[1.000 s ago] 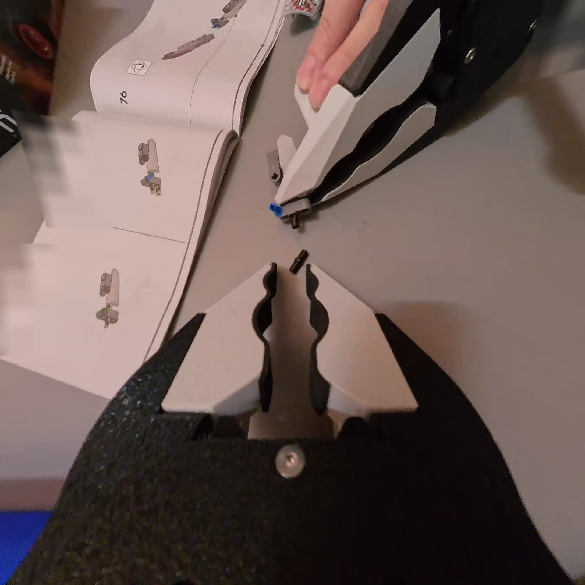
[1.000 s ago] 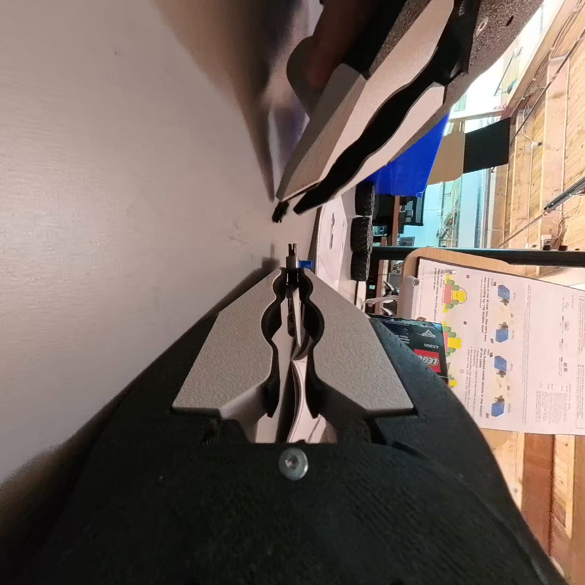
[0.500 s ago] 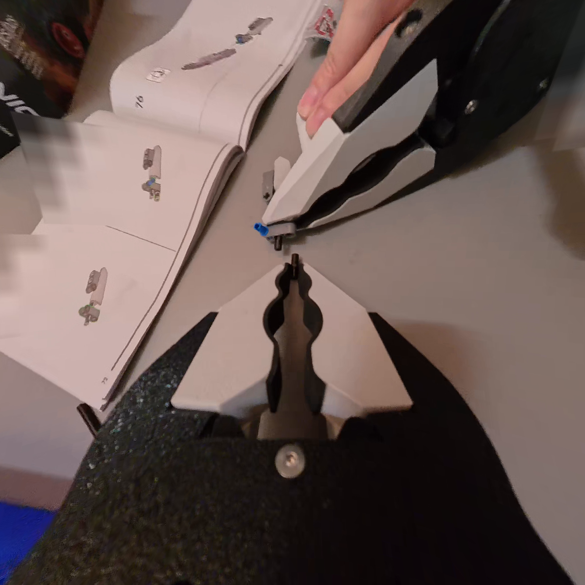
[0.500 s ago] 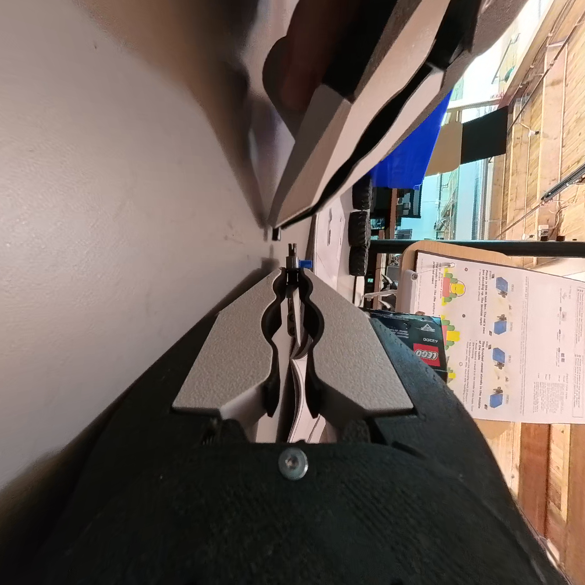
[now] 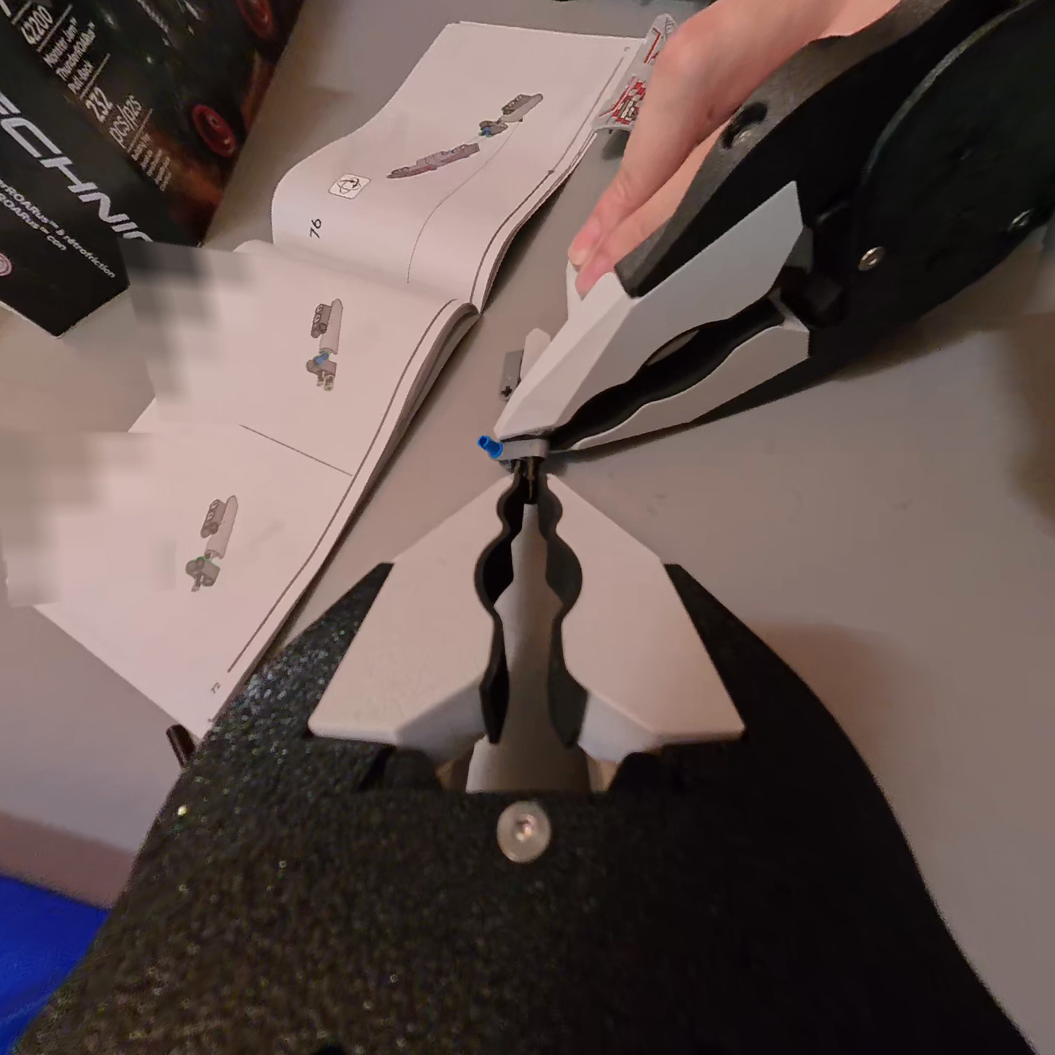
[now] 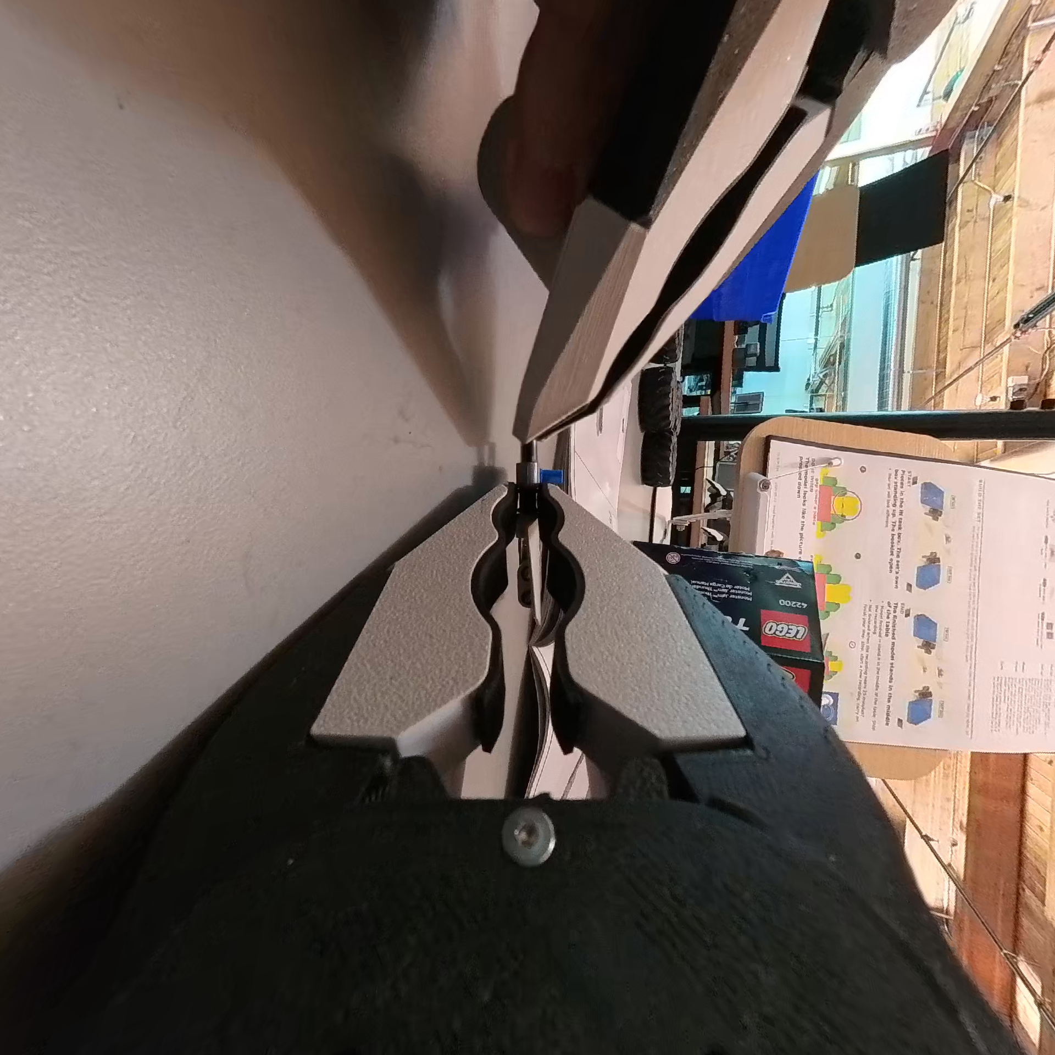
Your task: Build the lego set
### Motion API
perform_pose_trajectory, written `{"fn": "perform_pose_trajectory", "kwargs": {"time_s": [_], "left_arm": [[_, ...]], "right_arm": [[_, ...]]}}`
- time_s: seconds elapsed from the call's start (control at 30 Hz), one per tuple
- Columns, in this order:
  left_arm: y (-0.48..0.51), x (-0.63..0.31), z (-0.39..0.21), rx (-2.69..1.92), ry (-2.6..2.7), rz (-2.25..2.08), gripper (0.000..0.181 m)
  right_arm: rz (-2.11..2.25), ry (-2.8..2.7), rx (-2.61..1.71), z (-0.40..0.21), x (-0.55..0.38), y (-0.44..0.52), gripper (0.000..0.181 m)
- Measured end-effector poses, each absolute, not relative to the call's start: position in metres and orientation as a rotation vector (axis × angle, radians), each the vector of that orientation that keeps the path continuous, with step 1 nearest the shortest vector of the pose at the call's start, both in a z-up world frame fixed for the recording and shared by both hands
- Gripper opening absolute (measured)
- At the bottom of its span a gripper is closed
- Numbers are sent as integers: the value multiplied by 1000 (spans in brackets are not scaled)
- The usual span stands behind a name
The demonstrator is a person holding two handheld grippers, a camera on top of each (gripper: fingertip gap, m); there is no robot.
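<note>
A plain grey tabletop fills the near view, evenly lit with soft shadows. Beyond its edge (the right wrist view is turned on its side) stand walls of bare wooden planks, a dark metal bar, a blue bin, and a bright window area letting in daylight.

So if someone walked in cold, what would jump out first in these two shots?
The two gripper tips meeting over the grey table: the left gripper pinches a small black pin, nosing it against the grey piece with a blue pin clamped in the right gripper. Left of them lies the open instruction booklet, with the black set box behind.
</note>
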State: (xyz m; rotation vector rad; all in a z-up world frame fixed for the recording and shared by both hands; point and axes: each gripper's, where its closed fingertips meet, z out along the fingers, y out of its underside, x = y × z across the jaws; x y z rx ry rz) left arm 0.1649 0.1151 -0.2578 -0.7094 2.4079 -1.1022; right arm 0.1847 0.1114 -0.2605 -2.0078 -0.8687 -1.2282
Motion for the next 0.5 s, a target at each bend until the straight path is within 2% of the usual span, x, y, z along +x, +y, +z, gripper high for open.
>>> {"fn": "perform_pose_trajectory", "kwargs": {"time_s": [0.5], "left_arm": [[113,168,-257,-659,2370,-1059,2]], "right_arm": [[-1210,-795,-2047,-262,187,112,5]]}}
